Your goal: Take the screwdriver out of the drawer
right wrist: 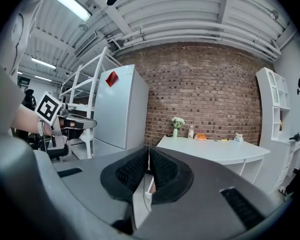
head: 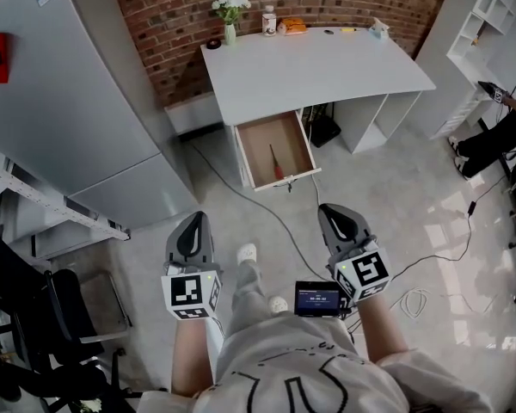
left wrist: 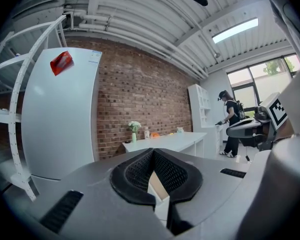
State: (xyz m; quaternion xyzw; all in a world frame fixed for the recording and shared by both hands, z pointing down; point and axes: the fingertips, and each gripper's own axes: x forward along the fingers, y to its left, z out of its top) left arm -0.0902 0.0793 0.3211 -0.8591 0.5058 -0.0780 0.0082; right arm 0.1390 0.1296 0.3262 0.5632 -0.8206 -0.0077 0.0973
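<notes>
The screwdriver (head: 276,163), with a red handle and thin shaft, lies in the open wooden drawer (head: 243,153) that is pulled out of the white desk (head: 327,71). My left gripper (head: 192,228) and right gripper (head: 337,219) hang side by side over the floor, well short of the drawer, and both point toward it. In the left gripper view the left gripper (left wrist: 151,152) has its tips touching and holds nothing. The right gripper (right wrist: 148,151) is likewise shut and empty, with the desk (right wrist: 215,151) ahead of it.
A large grey fridge (head: 60,84) stands left of the desk. Cables (head: 241,189) trail across the floor. A vase of flowers (head: 230,11) and small items sit at the desk's back edge. A black chair (head: 52,317) is at lower left and a person (head: 499,132) at far right.
</notes>
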